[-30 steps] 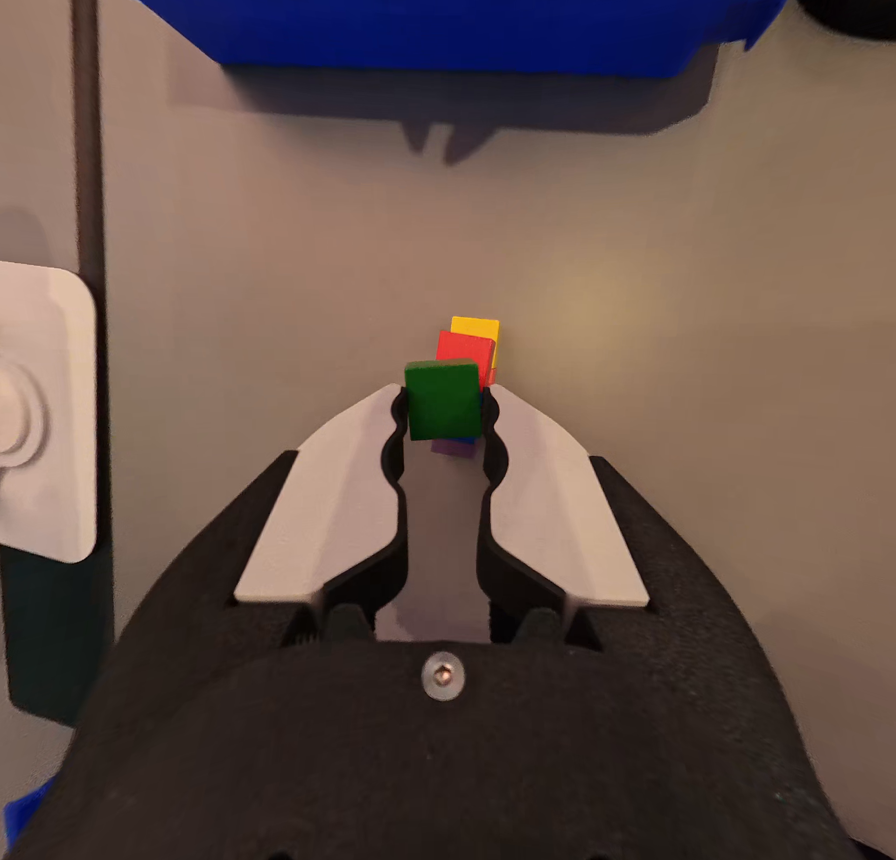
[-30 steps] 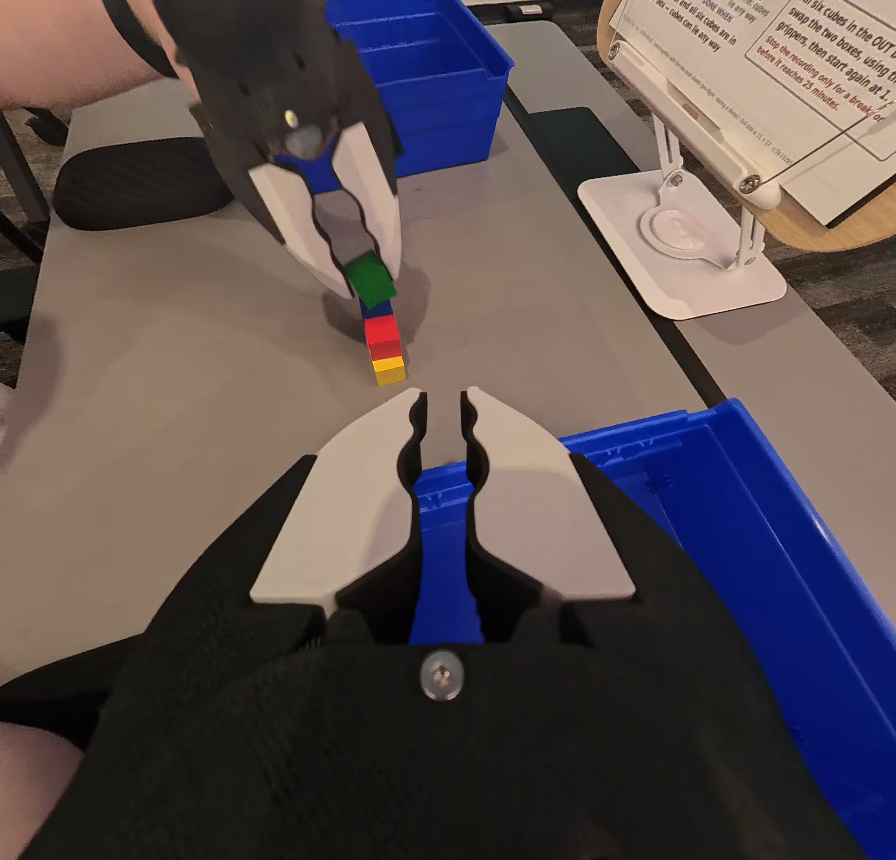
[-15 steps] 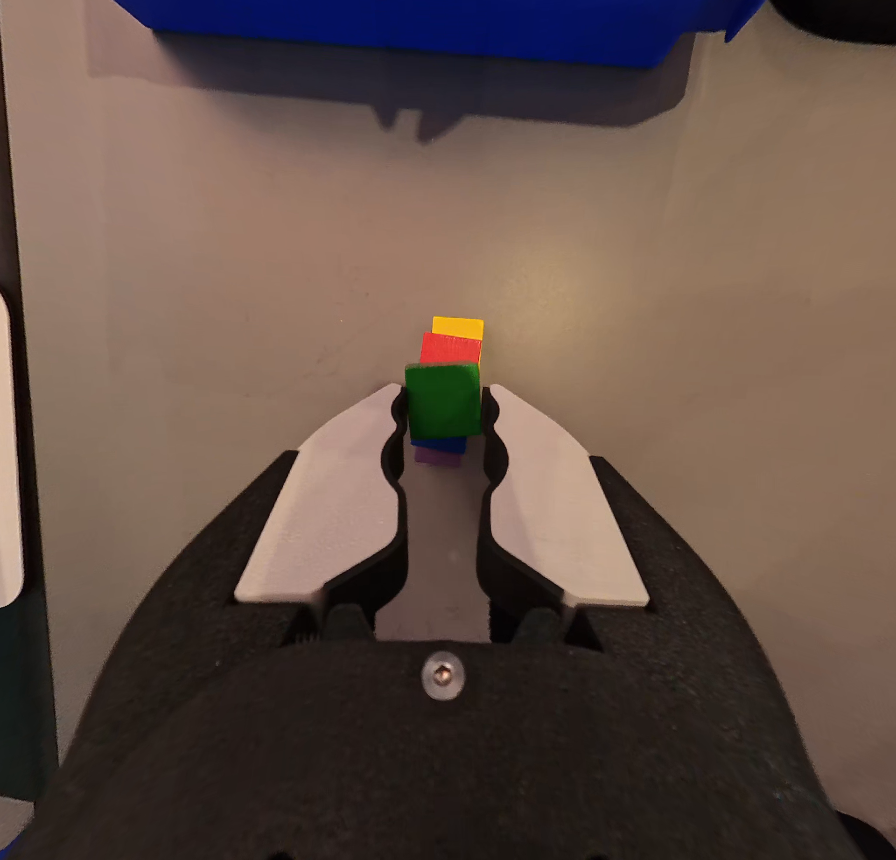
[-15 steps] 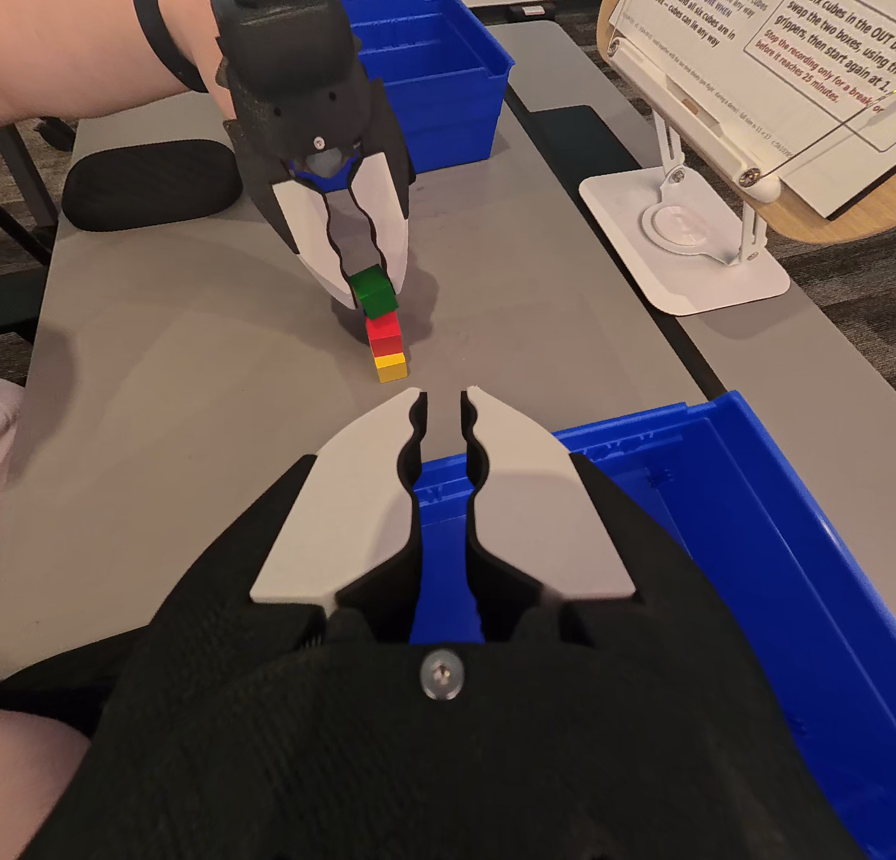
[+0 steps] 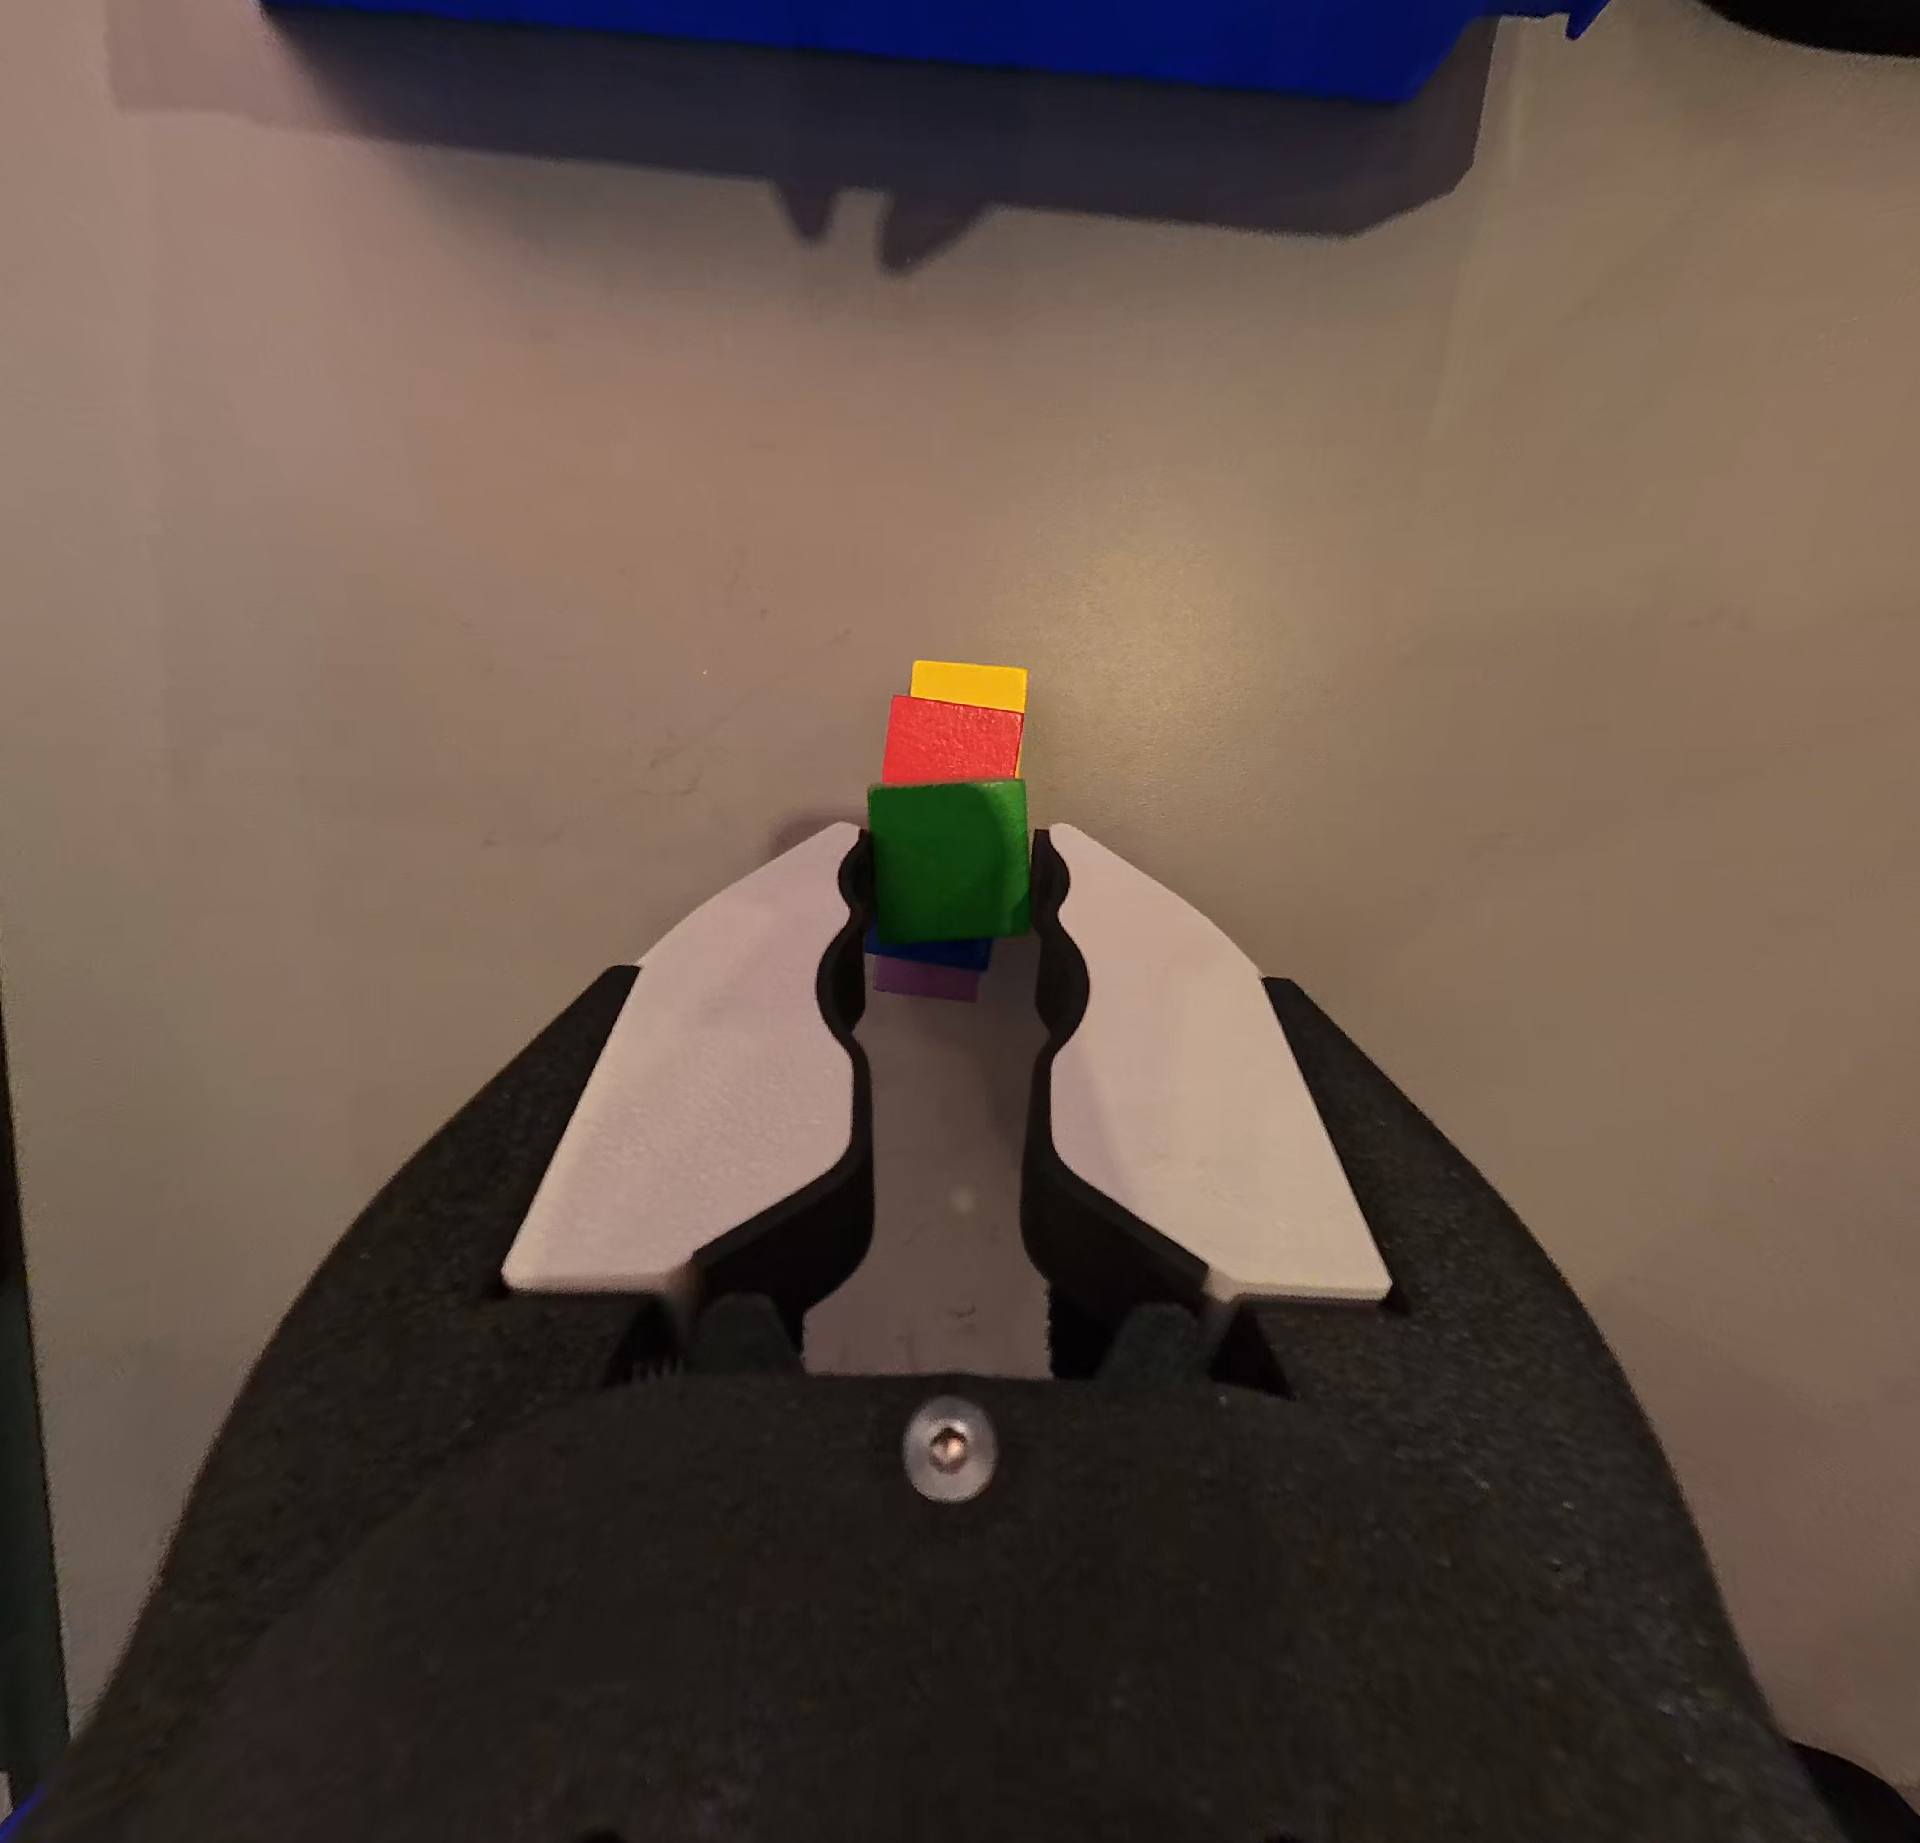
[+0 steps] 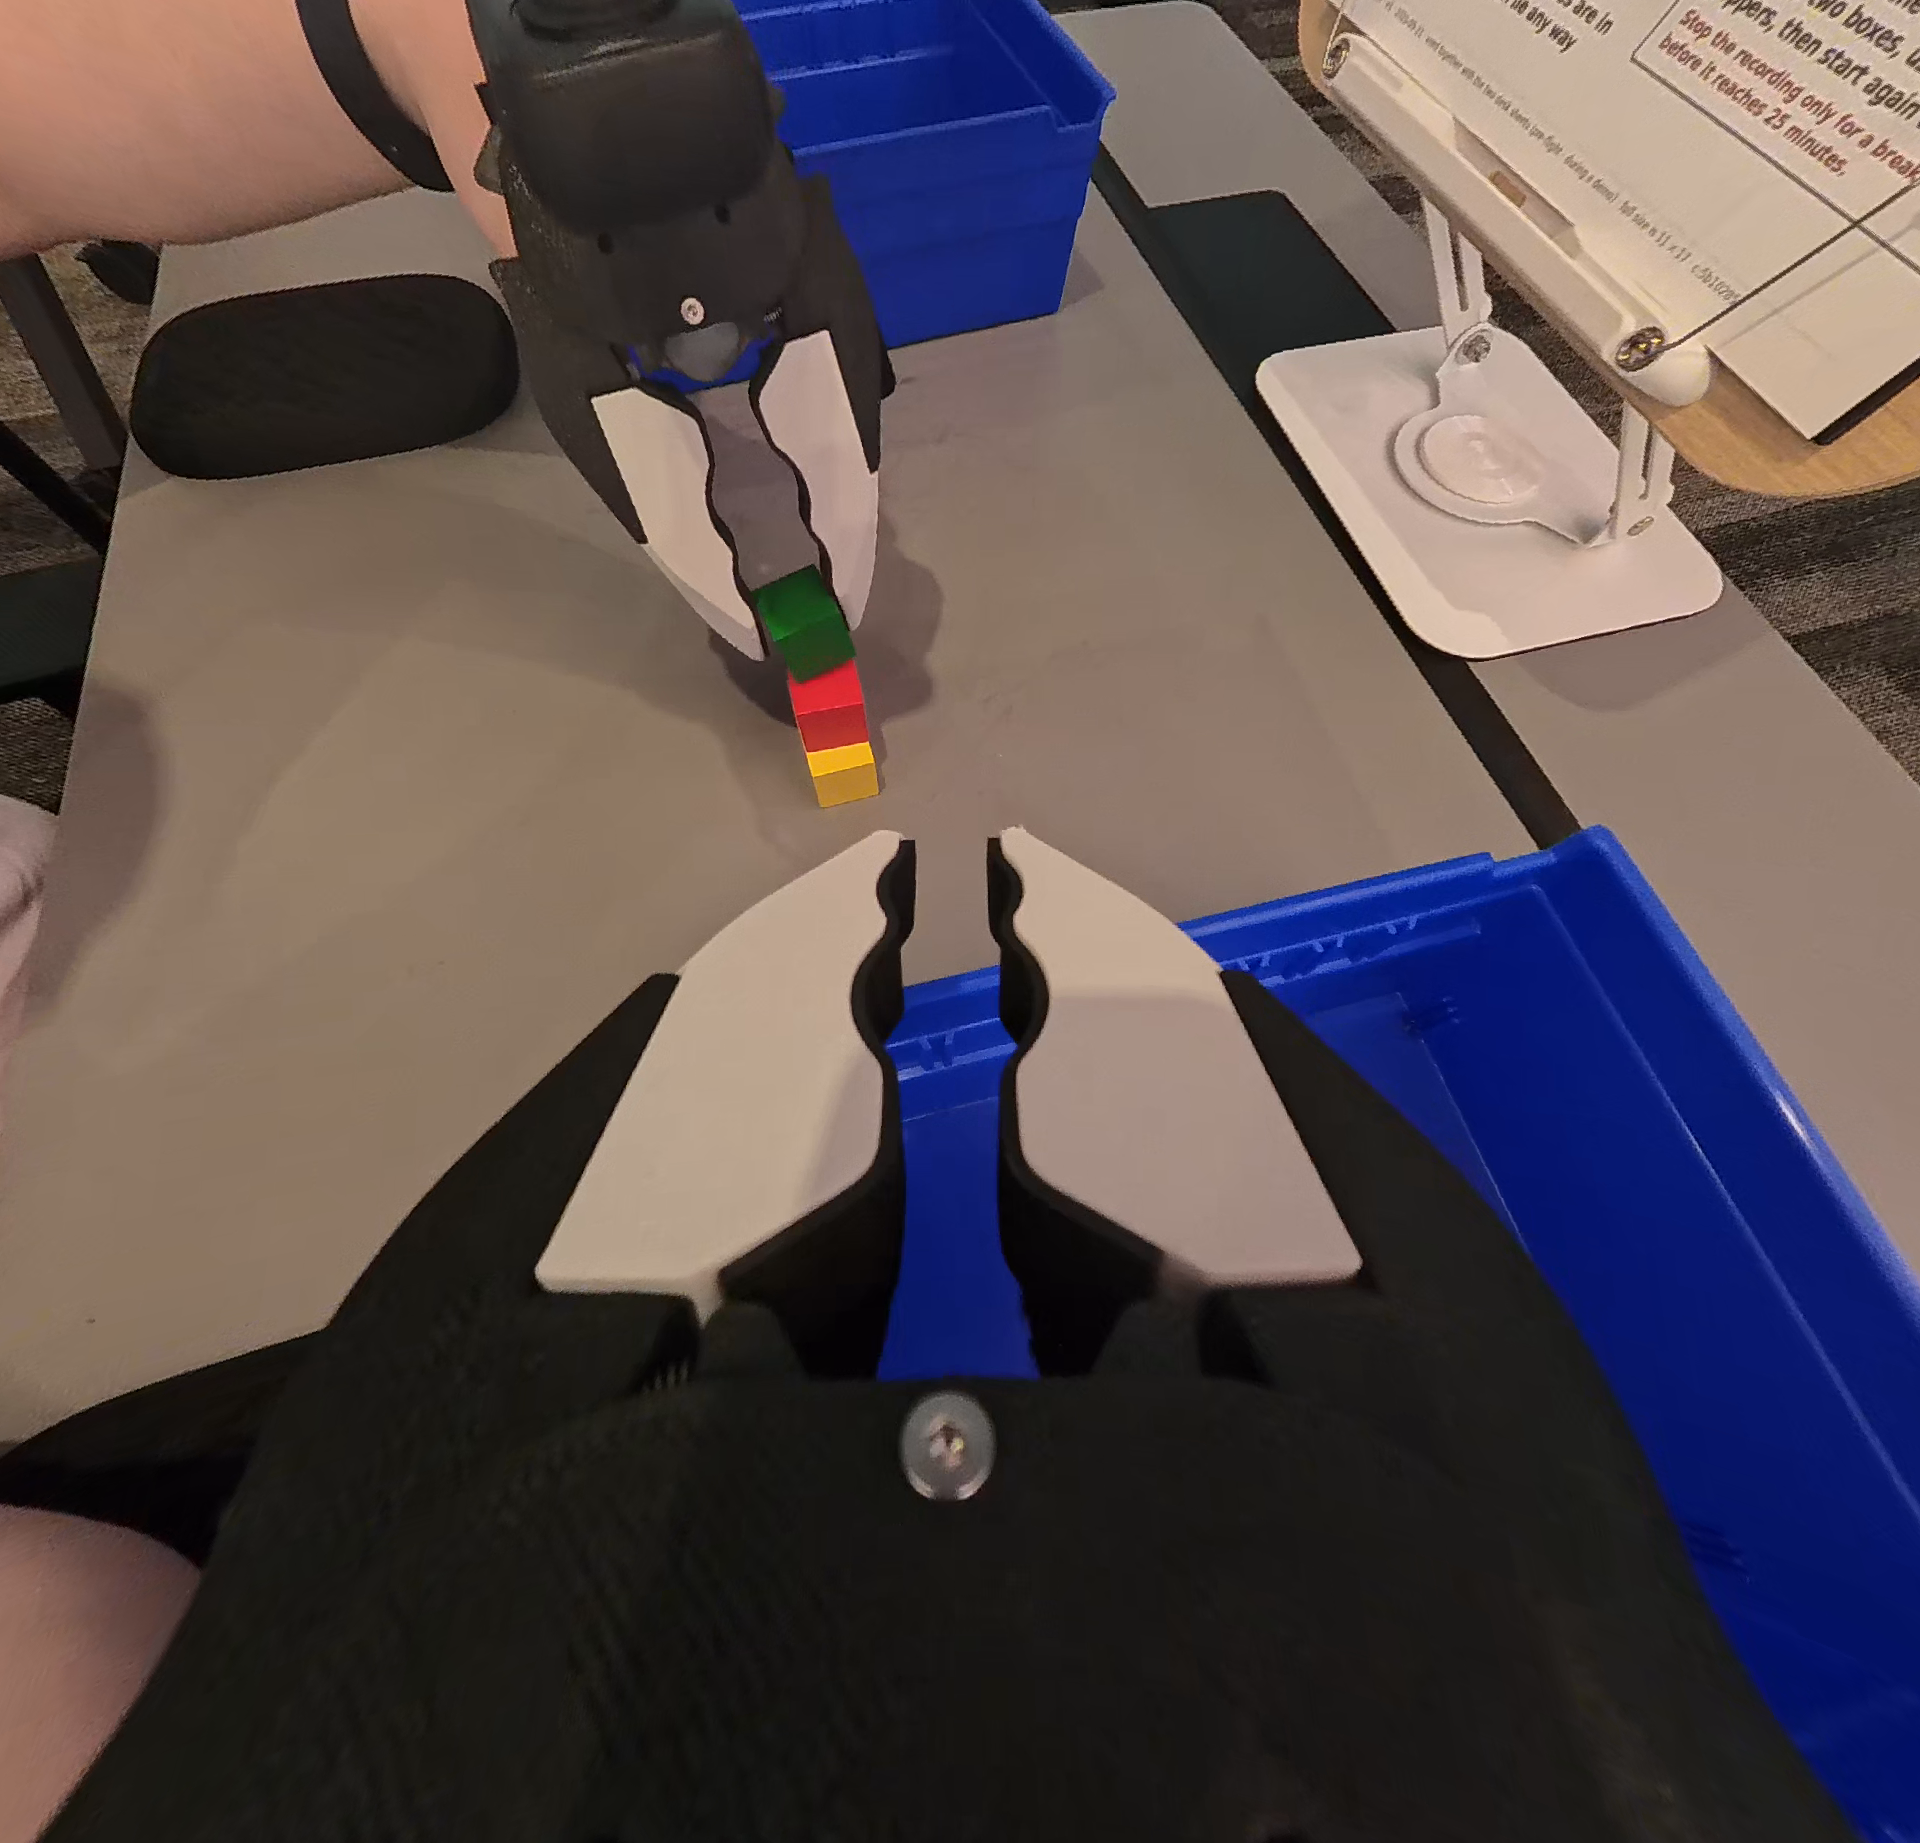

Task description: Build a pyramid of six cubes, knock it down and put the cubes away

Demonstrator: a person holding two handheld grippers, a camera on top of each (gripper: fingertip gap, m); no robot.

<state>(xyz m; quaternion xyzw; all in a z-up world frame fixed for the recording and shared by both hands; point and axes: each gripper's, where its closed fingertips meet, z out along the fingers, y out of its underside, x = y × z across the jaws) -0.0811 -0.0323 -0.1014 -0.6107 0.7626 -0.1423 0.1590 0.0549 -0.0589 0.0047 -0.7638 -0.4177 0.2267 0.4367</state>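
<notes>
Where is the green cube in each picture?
Left wrist view: the green cube sits in the middle, between the left gripper fingertips.
Right wrist view: the green cube is upper middle, at the far gripper's tips.
Shared landmark: the red cube, right next to the green one in both.

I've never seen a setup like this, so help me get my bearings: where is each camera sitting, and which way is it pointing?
Left wrist view: sits on the left gripper, looking down at the table; its fingers clamp the green cube.
Right wrist view: sits on the right gripper, facing across the table toward the left gripper and the person's forearm.
Shared: the green, red cube and yellow cube.
</notes>
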